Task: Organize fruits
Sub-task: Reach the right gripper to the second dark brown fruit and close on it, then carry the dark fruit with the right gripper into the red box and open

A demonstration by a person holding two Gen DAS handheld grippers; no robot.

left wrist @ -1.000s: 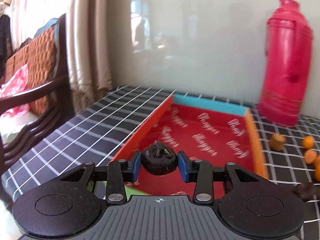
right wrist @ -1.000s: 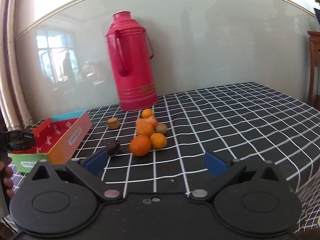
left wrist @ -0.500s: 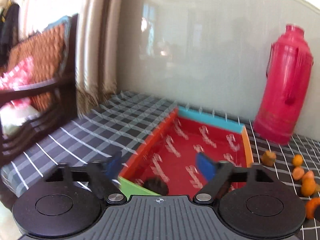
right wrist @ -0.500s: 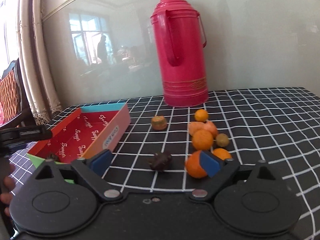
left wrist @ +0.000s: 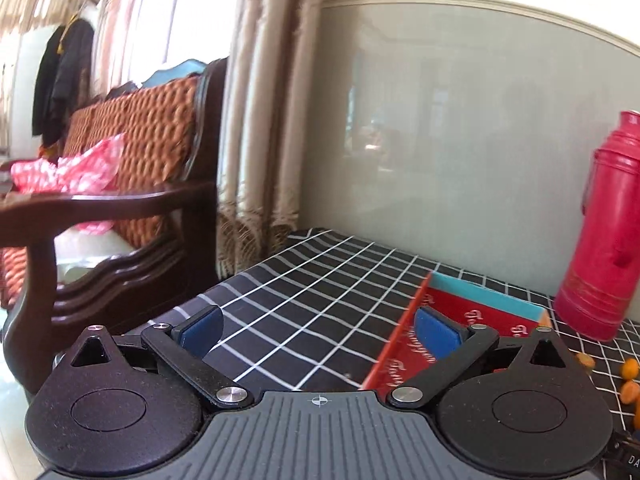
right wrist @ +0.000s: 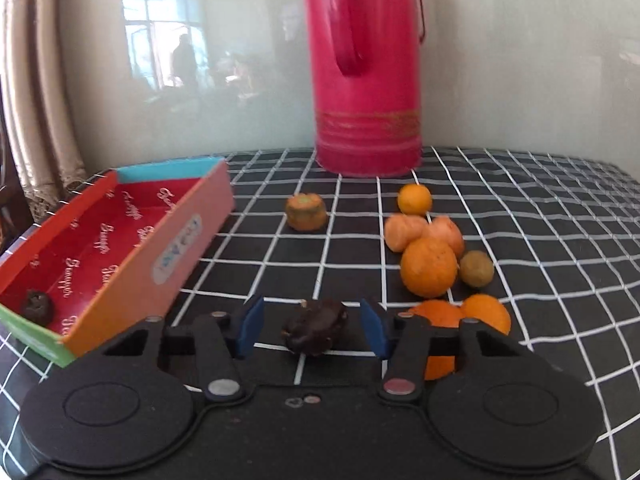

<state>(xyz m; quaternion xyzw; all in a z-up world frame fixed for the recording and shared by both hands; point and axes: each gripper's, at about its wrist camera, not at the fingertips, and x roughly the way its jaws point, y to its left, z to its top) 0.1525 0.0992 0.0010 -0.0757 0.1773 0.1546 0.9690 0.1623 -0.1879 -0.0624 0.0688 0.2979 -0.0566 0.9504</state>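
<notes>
Step in hand: I take it to be picking up the dark shrivelled fruit (right wrist: 314, 330) with my right gripper (right wrist: 312, 330) and carrying it to the box (right wrist: 188, 240).
Right gripper: pads spread on either side of the dark fruit, a gap showing on both sides, so nothing is held yet.
Left gripper (left wrist: 318, 330): spread wide and empty, hanging over the checked tablecloth (left wrist: 304, 312) beside the box's near left wall.
Where the fruit is: one dark fruit (right wrist: 37, 307) lies in the near corner of the box; the oranges (right wrist: 429, 266) are clustered to the right, in front of the red thermos (right wrist: 366, 80); a brownish fruit (right wrist: 306, 212) sits alone between box and cluster.
Doing it well: I should close slowly and squarely across the widest part, since the fruit looks soft and uneven and could squash or roll out. An orange lies just behind my right pad (right wrist: 374, 330); I want to lift straight up so I don't nudge it.
Change from half a second ago: my right gripper has come forward and down so the dark fruit now sits between its pads; my left has swung away from over the box.
Change from a second ago: the left held a dark fruit then; now it is in the box.
</notes>
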